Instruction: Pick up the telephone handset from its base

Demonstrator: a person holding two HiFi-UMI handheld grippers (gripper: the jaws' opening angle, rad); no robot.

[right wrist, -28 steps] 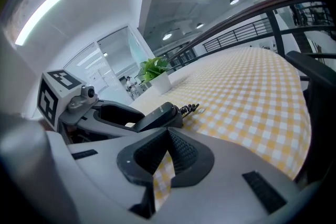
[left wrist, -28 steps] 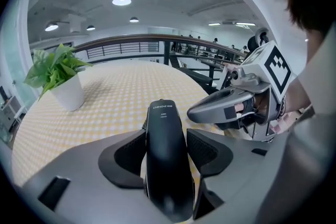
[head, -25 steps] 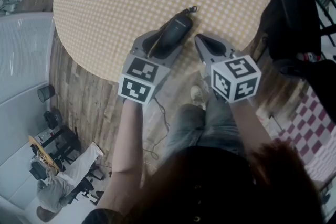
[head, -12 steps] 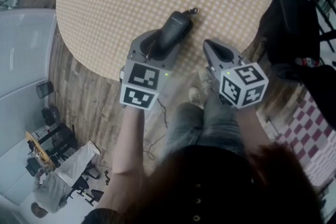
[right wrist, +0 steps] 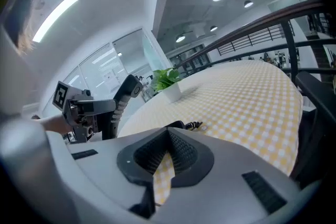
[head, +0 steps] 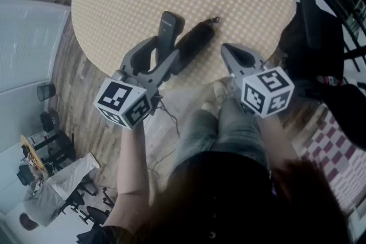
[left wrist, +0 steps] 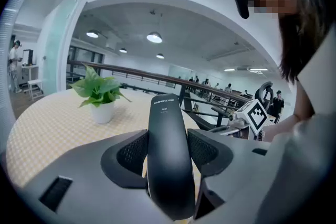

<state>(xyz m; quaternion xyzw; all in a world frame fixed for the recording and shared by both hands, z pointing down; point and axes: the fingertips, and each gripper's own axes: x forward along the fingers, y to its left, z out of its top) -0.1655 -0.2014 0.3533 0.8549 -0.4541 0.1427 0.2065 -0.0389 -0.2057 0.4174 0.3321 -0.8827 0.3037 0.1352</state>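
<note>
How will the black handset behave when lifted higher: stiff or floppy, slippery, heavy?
The handset is probably stiff: it stands straight out of the left tongs without sagging. Its smooth, glossy shell may slip if the grip loosens. The coiled cord by the base might tug it back.

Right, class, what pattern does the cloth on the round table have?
The tablecloth is a yellow-and-white check, shown best in the right gripper view.
</note>
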